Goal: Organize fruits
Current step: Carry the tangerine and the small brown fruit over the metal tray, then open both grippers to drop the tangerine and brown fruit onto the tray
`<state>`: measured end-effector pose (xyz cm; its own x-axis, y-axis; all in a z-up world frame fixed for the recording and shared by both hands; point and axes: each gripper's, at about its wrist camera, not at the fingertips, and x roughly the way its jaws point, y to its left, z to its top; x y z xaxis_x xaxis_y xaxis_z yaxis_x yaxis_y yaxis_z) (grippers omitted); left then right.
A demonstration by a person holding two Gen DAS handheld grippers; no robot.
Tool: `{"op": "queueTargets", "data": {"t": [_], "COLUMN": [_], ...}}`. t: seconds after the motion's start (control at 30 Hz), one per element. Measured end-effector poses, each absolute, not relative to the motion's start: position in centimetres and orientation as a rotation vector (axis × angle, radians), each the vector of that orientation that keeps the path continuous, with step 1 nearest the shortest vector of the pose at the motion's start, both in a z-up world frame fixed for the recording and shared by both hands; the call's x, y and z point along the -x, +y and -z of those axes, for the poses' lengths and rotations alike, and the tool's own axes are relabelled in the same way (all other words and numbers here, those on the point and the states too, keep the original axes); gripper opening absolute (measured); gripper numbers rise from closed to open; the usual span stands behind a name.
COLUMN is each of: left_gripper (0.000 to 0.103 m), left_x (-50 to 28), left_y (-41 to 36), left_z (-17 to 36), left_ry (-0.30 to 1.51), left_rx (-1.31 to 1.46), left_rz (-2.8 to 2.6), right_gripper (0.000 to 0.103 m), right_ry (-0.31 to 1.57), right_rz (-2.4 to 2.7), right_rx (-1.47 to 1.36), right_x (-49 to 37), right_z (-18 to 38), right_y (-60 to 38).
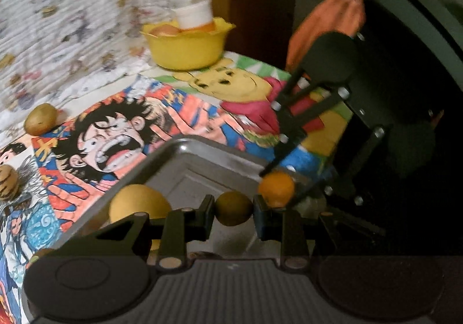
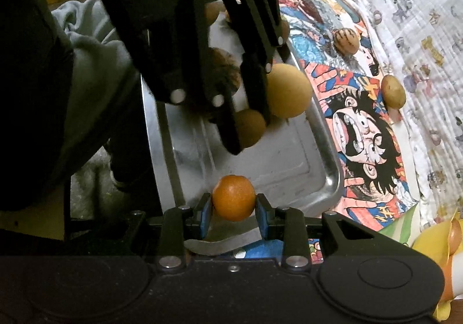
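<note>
My left gripper (image 1: 233, 209) is shut on a small olive-yellow round fruit (image 1: 233, 208) above the metal tray (image 1: 202, 150). My right gripper (image 2: 233, 209) is shut on an orange (image 2: 233, 198) over the tray's near end (image 2: 289, 173); the orange also shows in the left wrist view (image 1: 276, 188). A big yellow fruit (image 1: 139, 205) lies in the tray, seen too in the right wrist view (image 2: 288, 91) beside the left gripper's fruit (image 2: 250, 127). A brown fuzzy fruit (image 2: 227, 72) sits partly hidden behind the left gripper.
A yellow bowl (image 1: 186, 46) with fruit and a white bottle stands at the far edge. A brownish fruit (image 1: 40, 118) and a striped fruit (image 1: 7, 182) lie on the cartoon-print mats (image 1: 115, 133). A patterned cloth (image 2: 405, 20) lies beyond. A grey sleeve (image 2: 95, 49) is at left.
</note>
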<state>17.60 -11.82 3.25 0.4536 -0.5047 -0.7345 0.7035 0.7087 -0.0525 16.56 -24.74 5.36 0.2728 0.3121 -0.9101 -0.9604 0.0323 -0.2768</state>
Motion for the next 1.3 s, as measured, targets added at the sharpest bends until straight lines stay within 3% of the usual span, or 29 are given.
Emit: {"op": "queueTargets", "data": {"t": [0.77, 1.0, 1.2, 1.3], "left_gripper": [0.033, 0.045, 0.067, 0.083], "left_x": [-17.7, -17.4, -16.7, -15.9], "left_y": [-13.5, -13.4, -12.6, -11.7], "left_z": [-2.0, -2.5, -3.6, -4.5], "left_ry": [0.911, 0.901, 0.878, 0.857], "left_rx": [-0.423, -0.423, -0.397, -0.37], "left_rz": [0.733, 0.734, 0.723, 0.711], "right_gripper": [0.035, 0.045, 0.059, 0.069], "right_ry": [0.801, 0.804, 0.796, 0.791], "right_rz": [-1.133, -1.113, -1.097, -1.087], "right_rx": [1.123, 1.125, 1.106, 1.085], "right_x": [-17.0, -16.9, -16.5, -16.4], "right_z": [-4.7, -4.8, -5.3, -5.8], "right_y": [-24.8, -25.1, -25.2, -25.2]}}
